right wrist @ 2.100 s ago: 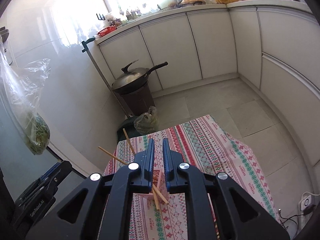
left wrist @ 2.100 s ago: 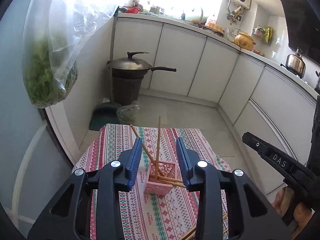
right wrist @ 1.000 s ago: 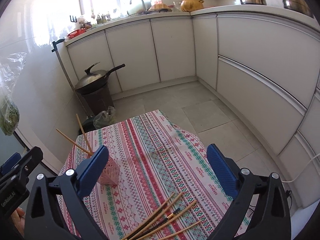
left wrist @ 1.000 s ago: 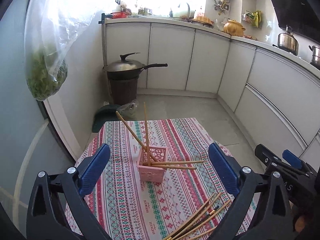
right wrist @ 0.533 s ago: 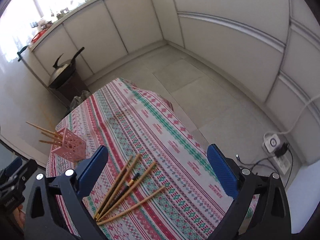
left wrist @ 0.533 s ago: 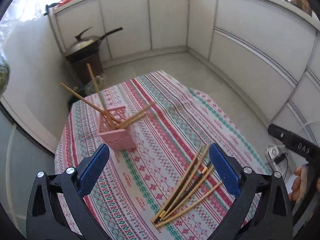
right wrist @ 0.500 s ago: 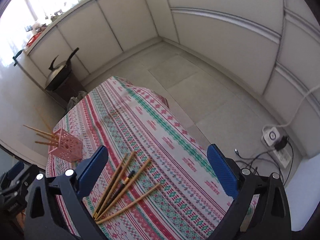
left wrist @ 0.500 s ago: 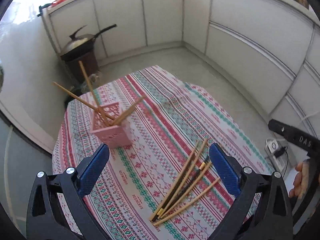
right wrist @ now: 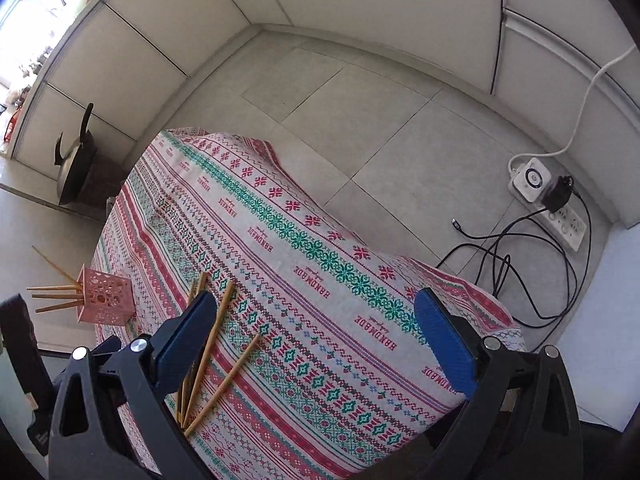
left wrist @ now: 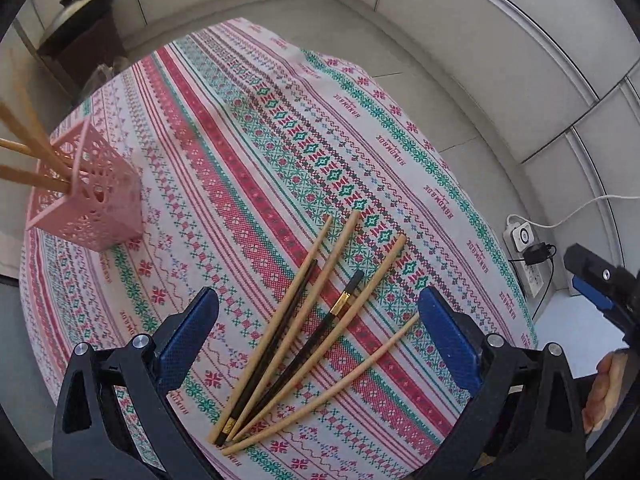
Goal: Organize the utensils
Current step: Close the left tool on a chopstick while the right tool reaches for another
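A pink lattice holder (left wrist: 90,196) stands at the left of the patterned tablecloth (left wrist: 256,128) with several wooden chopsticks (left wrist: 28,148) leaning in it. Several loose chopsticks (left wrist: 304,320), wooden and black, lie fanned on the cloth. My left gripper (left wrist: 316,336) is wide open and empty, hovering right over that pile. My right gripper (right wrist: 312,332) is wide open and empty above the cloth, right of the pile (right wrist: 208,344). The holder (right wrist: 106,300) shows at far left in the right wrist view.
A wok on a dark bin (right wrist: 76,168) stands on the floor beyond the table. A power strip with cables (right wrist: 552,204) lies on the floor to the right. White cabinets (right wrist: 160,40) ring the room. The table's right edge (right wrist: 460,280) drops to tiled floor.
Both grippers opened wide after the holder and swung right and down. The left one now hovers over the loose chopsticks; the right one tilted toward the table's right side.
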